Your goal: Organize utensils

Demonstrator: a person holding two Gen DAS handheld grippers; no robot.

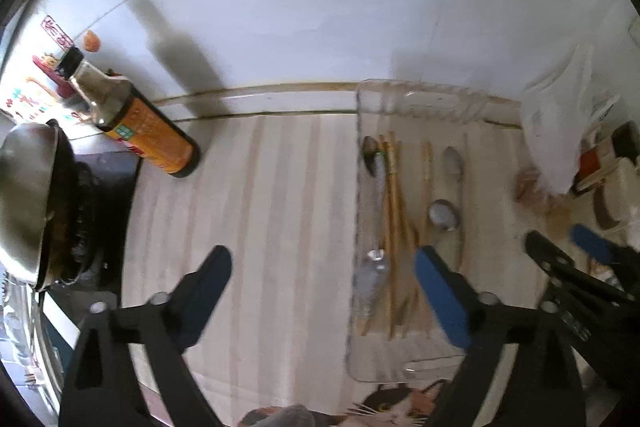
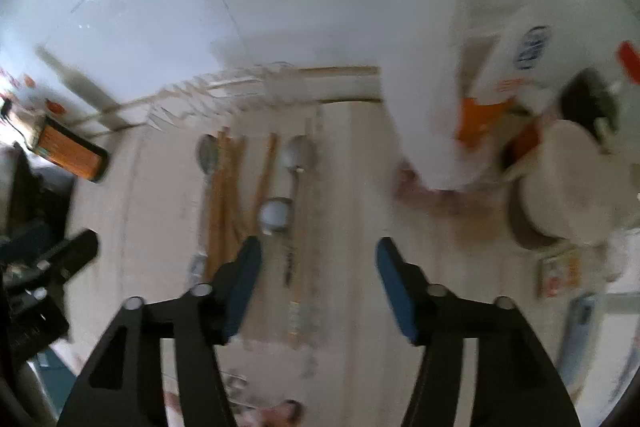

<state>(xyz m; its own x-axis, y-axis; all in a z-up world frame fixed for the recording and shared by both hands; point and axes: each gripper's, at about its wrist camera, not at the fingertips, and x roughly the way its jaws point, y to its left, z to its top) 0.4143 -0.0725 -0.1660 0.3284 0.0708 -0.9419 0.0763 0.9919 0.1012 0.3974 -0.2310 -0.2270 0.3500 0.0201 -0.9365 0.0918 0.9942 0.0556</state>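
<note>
Both grippers, left [image 1: 322, 291] and right [image 2: 318, 275], fingers spread and empty above the clear tray [image 1: 400, 99] of spoons and chopsticks [image 1: 394, 203]

Wooden chopsticks [image 1: 394, 227] and metal spoons [image 1: 442, 215] lie lengthwise inside a clear tray [image 1: 360, 155] near the counter's back edge.

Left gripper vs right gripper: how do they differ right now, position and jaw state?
The left gripper hovers over the clear tray's left edge and bare counter, while the right gripper sits over the tray's right side, near the spoons. The left gripper's jaws look spread wider than the right gripper's. Both are open, empty, with blue pads.
</note>
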